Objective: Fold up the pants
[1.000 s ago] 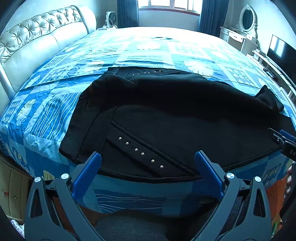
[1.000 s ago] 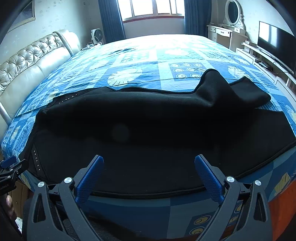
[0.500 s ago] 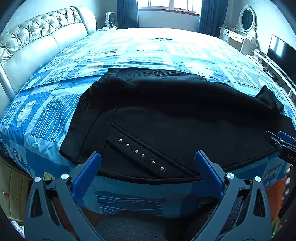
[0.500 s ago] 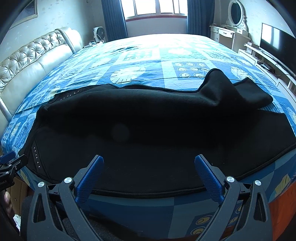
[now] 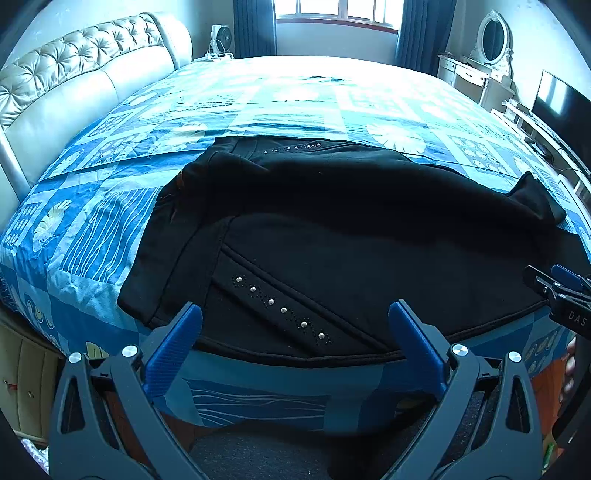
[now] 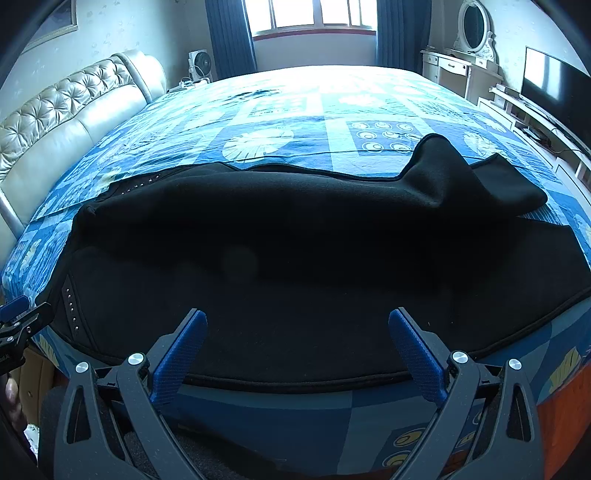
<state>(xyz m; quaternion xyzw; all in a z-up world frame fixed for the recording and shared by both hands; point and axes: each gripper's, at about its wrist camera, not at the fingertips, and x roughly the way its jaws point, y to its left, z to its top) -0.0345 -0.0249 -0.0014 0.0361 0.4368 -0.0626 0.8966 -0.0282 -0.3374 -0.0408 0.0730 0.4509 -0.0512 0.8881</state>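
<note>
On the bed [image 5: 110,221], pants [image 5: 351,240] unmoved — both jaws still spread.

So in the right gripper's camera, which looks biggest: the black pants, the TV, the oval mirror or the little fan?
1. black pants
2. TV
3. oval mirror
4. fan

Mirror and fan look close; distance skews all of this.

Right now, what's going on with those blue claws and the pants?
Left gripper open, right gripper open, both empty. Black pants lie on the bed, far leg rumpled. Nothing in the way.
</note>
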